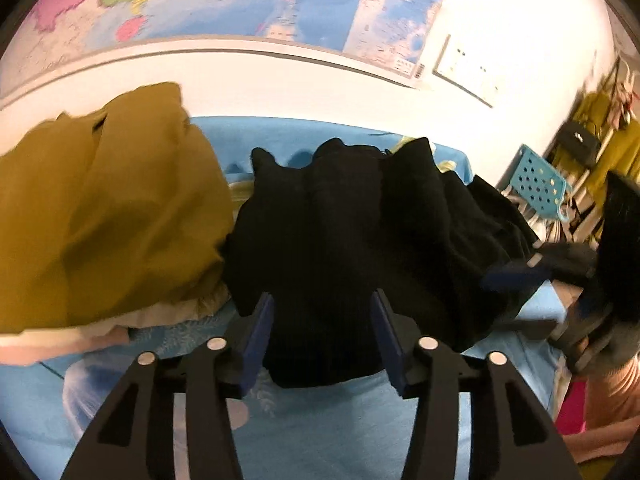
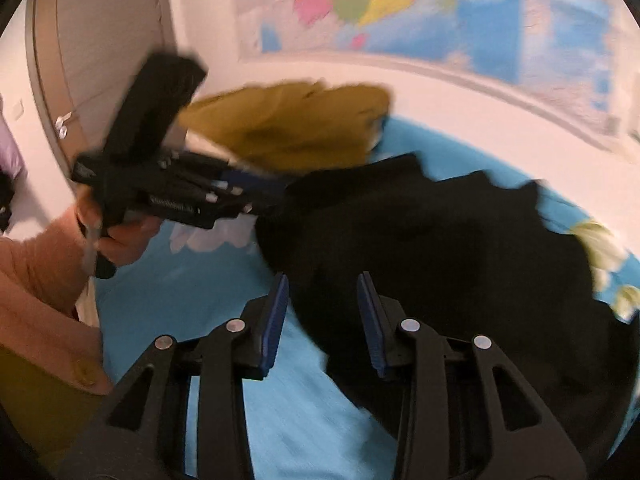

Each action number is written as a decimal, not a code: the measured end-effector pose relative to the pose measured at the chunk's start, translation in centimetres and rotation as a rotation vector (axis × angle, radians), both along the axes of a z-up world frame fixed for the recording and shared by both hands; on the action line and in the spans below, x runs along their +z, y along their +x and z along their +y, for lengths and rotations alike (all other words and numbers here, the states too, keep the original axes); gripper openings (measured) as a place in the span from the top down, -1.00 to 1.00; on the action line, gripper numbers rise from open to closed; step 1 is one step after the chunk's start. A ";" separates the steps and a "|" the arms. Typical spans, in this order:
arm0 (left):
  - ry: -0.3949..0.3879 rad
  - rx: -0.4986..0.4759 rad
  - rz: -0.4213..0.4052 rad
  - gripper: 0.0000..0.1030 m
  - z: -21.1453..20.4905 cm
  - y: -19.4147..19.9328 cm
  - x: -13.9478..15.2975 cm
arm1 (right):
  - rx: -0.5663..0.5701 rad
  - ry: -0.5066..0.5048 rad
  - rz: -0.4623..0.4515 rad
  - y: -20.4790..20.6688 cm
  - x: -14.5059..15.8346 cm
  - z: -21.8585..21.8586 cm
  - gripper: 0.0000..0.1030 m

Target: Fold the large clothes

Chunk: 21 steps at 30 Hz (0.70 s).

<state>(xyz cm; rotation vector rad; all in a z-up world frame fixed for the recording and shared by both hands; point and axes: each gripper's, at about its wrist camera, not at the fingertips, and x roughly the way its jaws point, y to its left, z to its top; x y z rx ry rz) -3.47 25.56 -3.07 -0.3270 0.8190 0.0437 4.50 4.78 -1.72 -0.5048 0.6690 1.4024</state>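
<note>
A black garment [image 1: 360,248] lies crumpled on the blue sheet [image 1: 320,432]; it also shows in the right wrist view [image 2: 460,256]. My left gripper [image 1: 322,300] is open, its blue pads either side of the garment's near edge, nothing held. It shows from the side in the right wrist view [image 2: 264,196], tips at the garment's left edge. My right gripper [image 2: 322,280] is open over the garment's near edge. In the left wrist view it [image 1: 508,276] is blurred at the garment's right side.
A mustard-yellow garment [image 1: 104,208] is heaped at the left over pale cloth; it also shows in the right wrist view [image 2: 296,128]. A world map [image 1: 240,0] hangs on the white wall. A blue perforated basket [image 1: 540,188] stands at the right.
</note>
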 end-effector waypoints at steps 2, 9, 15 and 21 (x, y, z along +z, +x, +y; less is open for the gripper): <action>-0.010 0.027 0.004 -0.05 0.6 -0.5 -0.4 | 0.012 -0.055 -0.013 -0.5 -2.0 2.8 0.30; -0.073 0.056 -0.001 -0.20 2.6 -2.7 -1.3 | -0.010 -0.071 0.036 0.4 -3.3 5.9 0.87; -0.103 0.041 -0.065 -0.21 3.9 -3.6 -0.5 | 0.026 0.100 -0.003 -1.3 2.4 6.0 0.96; -0.086 0.027 -0.091 -0.32 4.2 -3.4 -0.1 | -0.009 -0.003 0.121 0.3 -2.5 9.1 0.96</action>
